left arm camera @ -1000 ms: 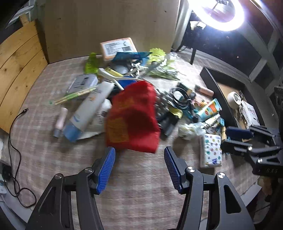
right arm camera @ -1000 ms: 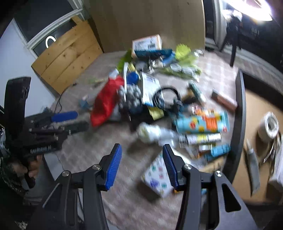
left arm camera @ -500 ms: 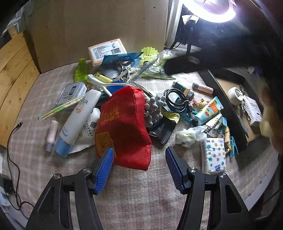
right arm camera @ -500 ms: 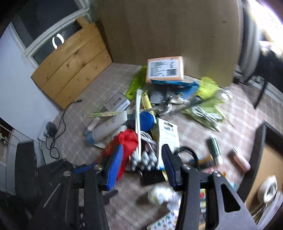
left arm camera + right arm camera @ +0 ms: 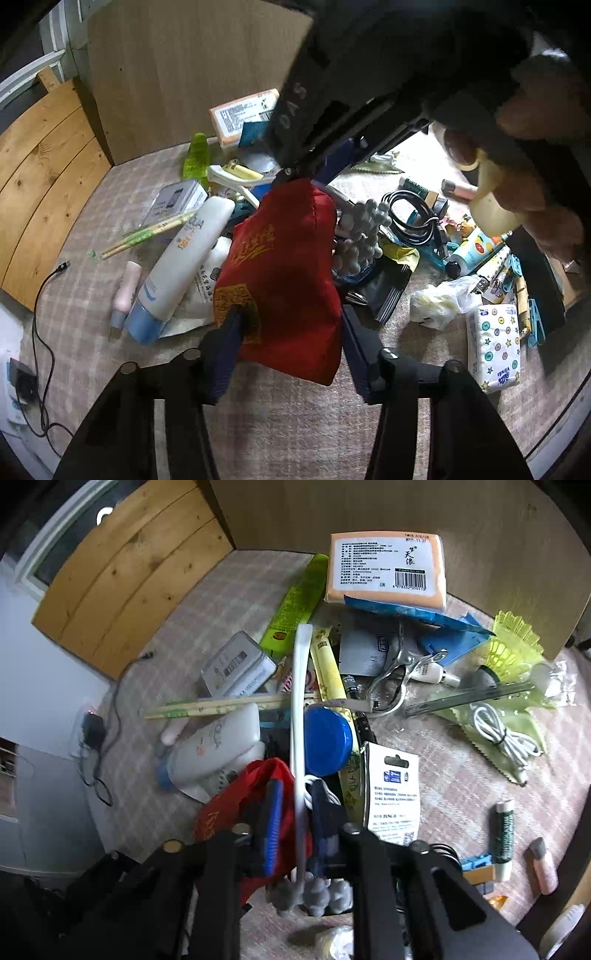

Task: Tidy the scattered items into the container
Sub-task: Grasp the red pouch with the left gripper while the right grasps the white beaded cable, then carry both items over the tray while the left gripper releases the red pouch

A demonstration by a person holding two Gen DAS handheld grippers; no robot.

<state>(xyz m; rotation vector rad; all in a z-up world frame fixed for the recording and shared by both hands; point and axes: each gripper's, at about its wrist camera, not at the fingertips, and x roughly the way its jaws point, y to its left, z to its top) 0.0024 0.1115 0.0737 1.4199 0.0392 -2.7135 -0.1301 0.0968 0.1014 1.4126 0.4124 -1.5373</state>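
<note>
You're pinching the red pouch (image 5: 284,273) from both ends: your left gripper (image 5: 288,343), jaws just closing, is squeezing its near end, and your right gripper (image 5: 295,812), also just closing, is clamping its far corner. It's sitting mid-pile on the checked tablecloth (image 5: 295,424).

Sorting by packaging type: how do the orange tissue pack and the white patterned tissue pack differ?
The orange tissue pack leans against the brown board behind the pile; the white patterned tissue pack lies flat near the black container. The orange one carries a barcode label, the white one coloured dots and stars. Both are soft, rectangular, wrapped packs.
</note>
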